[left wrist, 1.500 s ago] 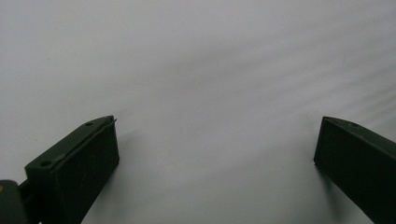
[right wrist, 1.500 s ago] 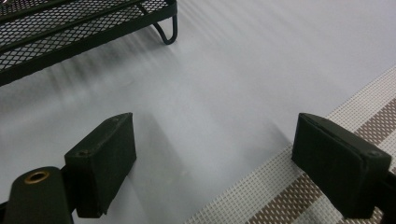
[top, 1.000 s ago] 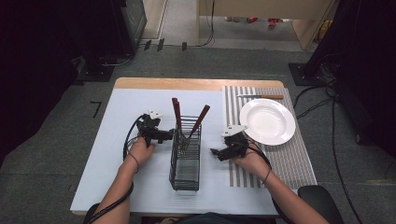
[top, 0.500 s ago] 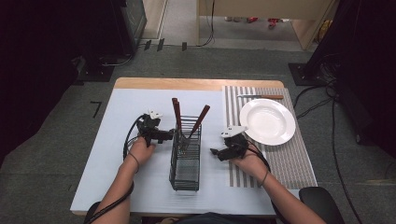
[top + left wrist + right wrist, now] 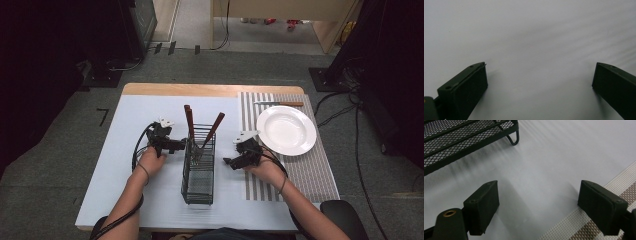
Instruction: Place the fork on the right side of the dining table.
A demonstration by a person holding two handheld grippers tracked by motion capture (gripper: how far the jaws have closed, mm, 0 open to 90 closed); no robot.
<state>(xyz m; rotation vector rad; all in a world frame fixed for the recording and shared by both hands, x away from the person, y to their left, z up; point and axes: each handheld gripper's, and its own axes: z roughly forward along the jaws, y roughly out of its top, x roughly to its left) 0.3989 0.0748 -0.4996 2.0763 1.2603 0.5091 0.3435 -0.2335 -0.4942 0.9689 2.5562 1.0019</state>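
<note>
Both forearms enter from the bottom of the high view and rest low over the table. The left gripper (image 5: 175,145) points toward the wire basket (image 5: 199,170), its tips just beside the basket's upper left rim; in the left gripper view its jaws stand wide apart with bare pale cloth between them. The right gripper (image 5: 231,161) points at the basket's right side, near it but apart; the right gripper view shows its jaws wide over the cloth and the edge of the striped placemat (image 5: 599,220), holding nothing (they have just been closing slightly from their widest).

Against the earlier frames, both hands sit in much the same place; the basket and plate have not shifted.

The basket stands upright mid-table on the light cloth (image 5: 125,165), with brown-handled utensils (image 5: 189,122) leaning out of its far end. A white plate (image 5: 286,131) lies on the placemat to the right, a knife (image 5: 279,103) beyond it. Grey carpet and cables surround the table; dark equipment stands at both sides.
</note>
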